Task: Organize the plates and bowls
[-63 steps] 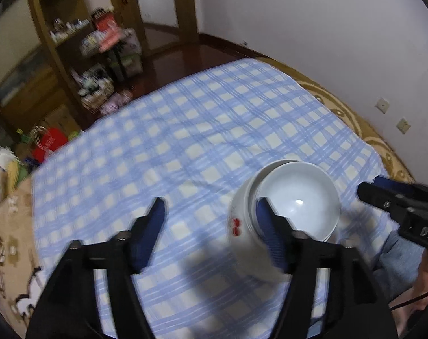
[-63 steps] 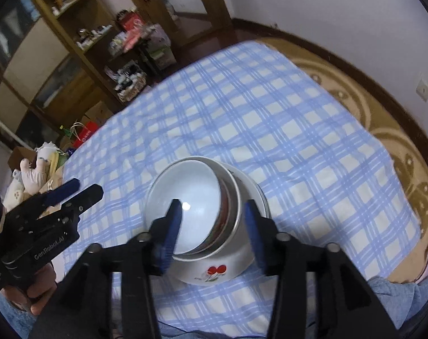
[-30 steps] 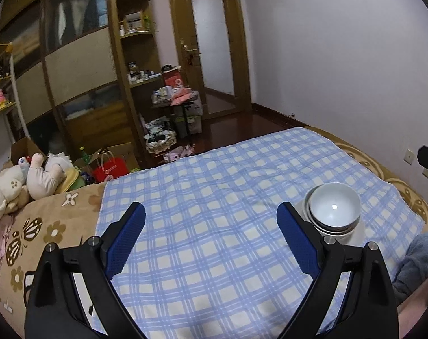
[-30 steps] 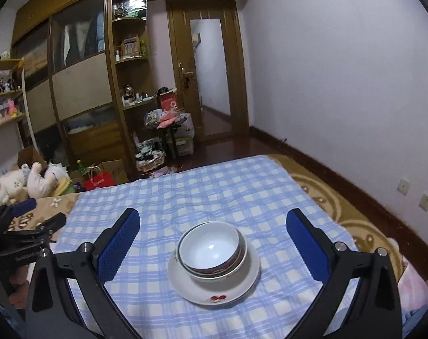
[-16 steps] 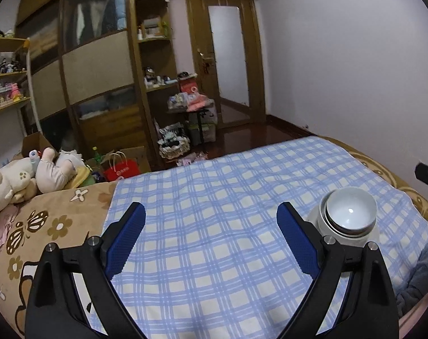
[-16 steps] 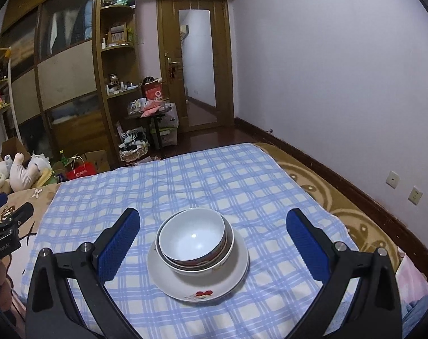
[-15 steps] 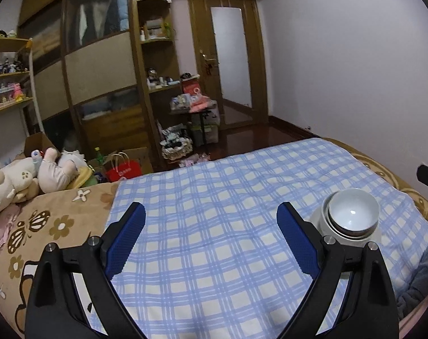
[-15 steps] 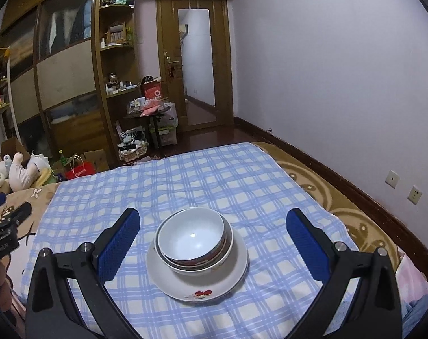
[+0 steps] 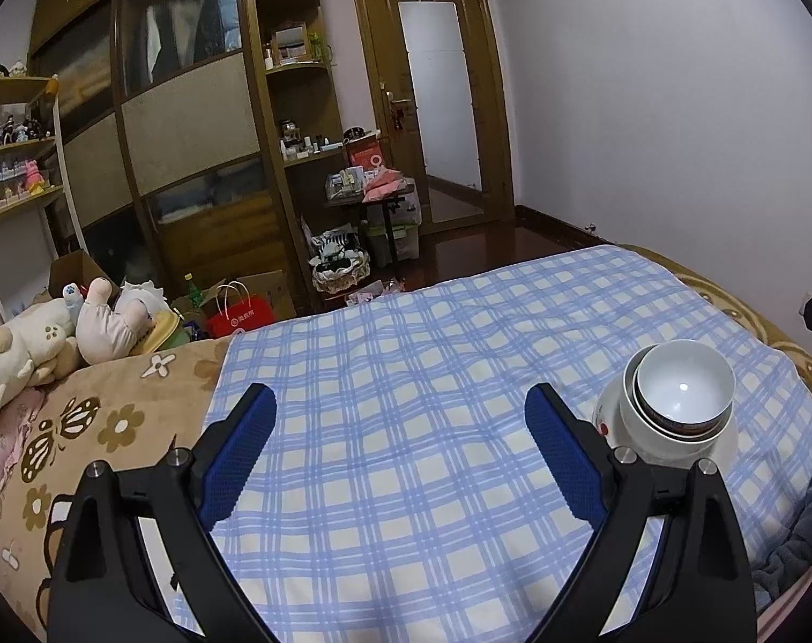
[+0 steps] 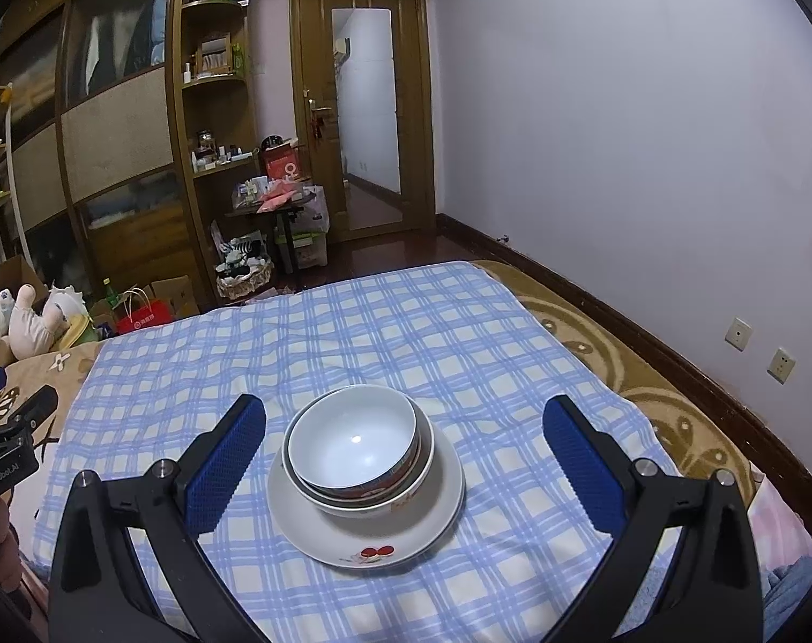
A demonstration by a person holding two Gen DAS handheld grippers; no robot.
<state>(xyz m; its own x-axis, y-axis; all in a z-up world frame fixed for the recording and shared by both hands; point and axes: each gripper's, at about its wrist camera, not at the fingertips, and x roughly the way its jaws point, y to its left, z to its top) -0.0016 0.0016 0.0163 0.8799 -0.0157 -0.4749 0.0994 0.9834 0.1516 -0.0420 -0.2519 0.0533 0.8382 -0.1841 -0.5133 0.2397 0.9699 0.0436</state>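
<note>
A white plate (image 10: 368, 528) with a red cherry mark lies on the blue checked cloth (image 10: 309, 364). Two nested white bowls sit on it, the top bowl (image 10: 352, 445) inside a wider bowl (image 10: 424, 469). In the right wrist view, my right gripper (image 10: 406, 455) is open and raised, its blue pads wide on either side of the stack, apart from it. In the left wrist view, the same stack (image 9: 679, 402) lies to the right of my left gripper (image 9: 400, 450), which is open and holds nothing.
The cloth covers a bed with a brown flowered blanket (image 9: 84, 418) and soft toys (image 9: 57, 332) at the left. Wooden wardrobe and shelves (image 10: 127, 150), a cluttered small table (image 10: 277, 203) and a door (image 10: 368, 123) stand beyond. A wall (image 10: 647, 134) runs along the right.
Both grippers have pulled up and back from the stacked bowls and opened wide. The stack stays put on the cloth. In the last half second little has moved.
</note>
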